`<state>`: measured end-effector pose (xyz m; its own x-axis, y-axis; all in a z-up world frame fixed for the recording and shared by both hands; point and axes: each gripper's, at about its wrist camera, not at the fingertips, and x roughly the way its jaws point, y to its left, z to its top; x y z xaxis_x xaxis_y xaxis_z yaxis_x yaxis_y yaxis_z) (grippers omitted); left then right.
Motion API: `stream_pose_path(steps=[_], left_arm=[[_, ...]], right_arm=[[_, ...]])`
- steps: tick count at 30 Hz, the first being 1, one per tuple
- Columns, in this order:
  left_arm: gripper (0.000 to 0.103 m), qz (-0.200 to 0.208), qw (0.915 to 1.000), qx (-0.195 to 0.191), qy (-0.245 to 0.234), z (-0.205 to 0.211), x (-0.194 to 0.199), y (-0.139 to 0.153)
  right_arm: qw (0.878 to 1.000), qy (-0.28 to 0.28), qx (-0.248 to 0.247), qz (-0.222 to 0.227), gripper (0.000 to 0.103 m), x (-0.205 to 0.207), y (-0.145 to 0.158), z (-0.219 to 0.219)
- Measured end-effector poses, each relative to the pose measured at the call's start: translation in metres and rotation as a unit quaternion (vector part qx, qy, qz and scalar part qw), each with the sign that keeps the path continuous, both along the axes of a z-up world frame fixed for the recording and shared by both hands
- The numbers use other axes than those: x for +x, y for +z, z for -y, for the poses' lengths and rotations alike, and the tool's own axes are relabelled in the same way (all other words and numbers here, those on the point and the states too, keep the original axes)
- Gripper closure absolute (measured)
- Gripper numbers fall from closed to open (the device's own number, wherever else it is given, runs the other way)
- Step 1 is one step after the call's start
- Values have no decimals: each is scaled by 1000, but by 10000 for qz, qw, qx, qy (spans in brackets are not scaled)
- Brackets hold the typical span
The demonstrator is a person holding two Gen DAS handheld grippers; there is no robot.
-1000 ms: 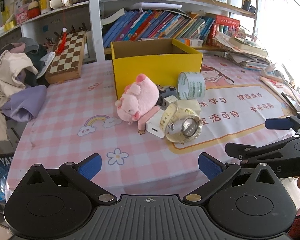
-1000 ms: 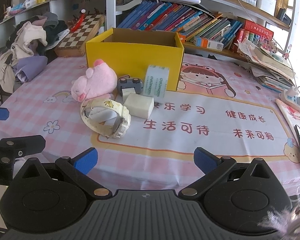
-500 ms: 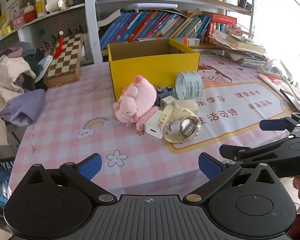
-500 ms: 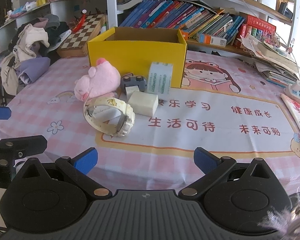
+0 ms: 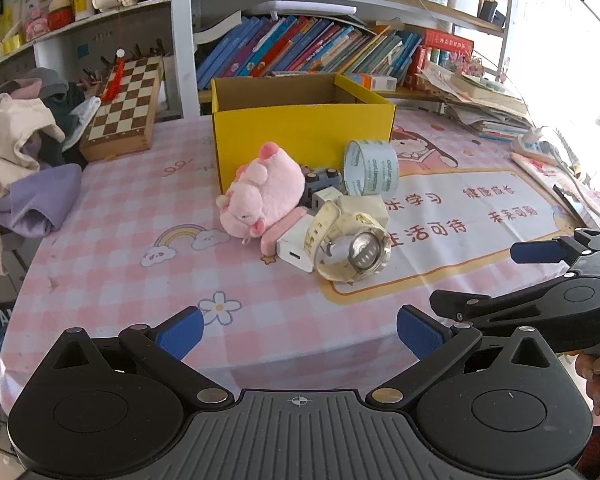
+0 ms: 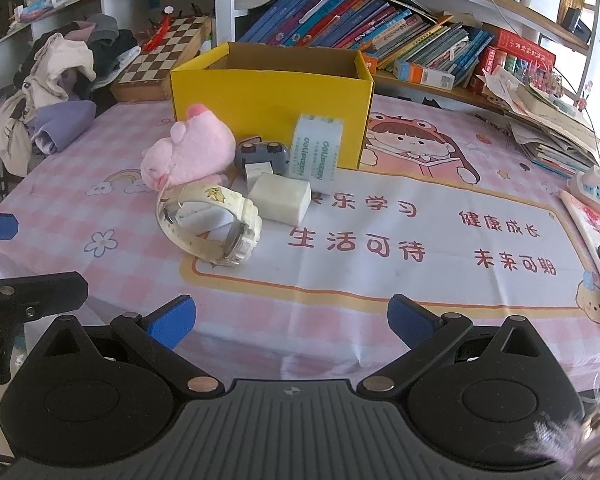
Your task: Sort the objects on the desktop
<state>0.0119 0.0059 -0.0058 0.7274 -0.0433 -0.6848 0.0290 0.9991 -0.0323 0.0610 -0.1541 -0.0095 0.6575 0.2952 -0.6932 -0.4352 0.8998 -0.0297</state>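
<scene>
Bare tablecloth before clustered watch

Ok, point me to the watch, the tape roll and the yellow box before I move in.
watch (image 5: 363, 249), left wrist view, on the round case back.
tape roll (image 6: 315, 157), right wrist view, on its printed outer band.
yellow box (image 6: 268, 98), right wrist view, on the front wall.

Fluffy pink plush pig, cardboard box
</scene>
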Motion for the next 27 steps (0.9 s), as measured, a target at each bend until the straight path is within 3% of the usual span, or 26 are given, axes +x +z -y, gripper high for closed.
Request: stream_pose_path(steps=[27], left_arm=[[0,82,9999,-44,-54,-4,-4,3]], right_arm=[[9998,-9,-51,167,0,-6,8,-6]])
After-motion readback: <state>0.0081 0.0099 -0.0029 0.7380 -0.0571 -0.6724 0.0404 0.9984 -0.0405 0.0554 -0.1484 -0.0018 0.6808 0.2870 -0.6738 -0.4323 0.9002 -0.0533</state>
